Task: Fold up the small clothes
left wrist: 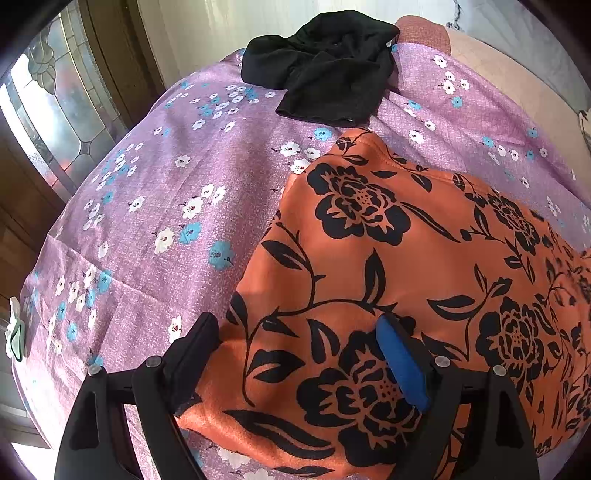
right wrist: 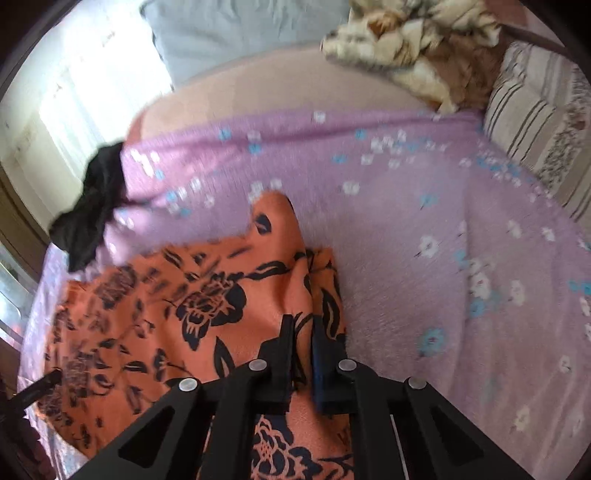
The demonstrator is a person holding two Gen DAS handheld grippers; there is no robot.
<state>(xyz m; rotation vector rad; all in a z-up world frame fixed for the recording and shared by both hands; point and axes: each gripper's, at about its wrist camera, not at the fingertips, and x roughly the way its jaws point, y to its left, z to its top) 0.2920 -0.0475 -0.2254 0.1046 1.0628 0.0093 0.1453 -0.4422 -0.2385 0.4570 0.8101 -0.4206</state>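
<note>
An orange garment with a black flower print (left wrist: 388,258) lies spread on the purple flowered bedsheet (left wrist: 155,192). My left gripper (left wrist: 301,350) stands wide open over its near left corner. The cloth lies between the black finger and the blue-padded finger (left wrist: 402,365), and nothing is pinched. In the right wrist view my right gripper (right wrist: 303,332) is shut on a raised fold of the orange garment (right wrist: 207,295), which runs as a ridge away from the fingertips. A crumpled black garment (left wrist: 325,70) sits at the far edge of the sheet, apart from both grippers.
A grey-blue pillow (right wrist: 236,33), a crumpled beige and brown blanket (right wrist: 417,55) and a striped cushion (right wrist: 535,110) line the far and right sides of the bed. A leaded-glass window (left wrist: 55,110) is beyond the bed's left edge. Bare sheet (right wrist: 443,258) lies right of the orange garment.
</note>
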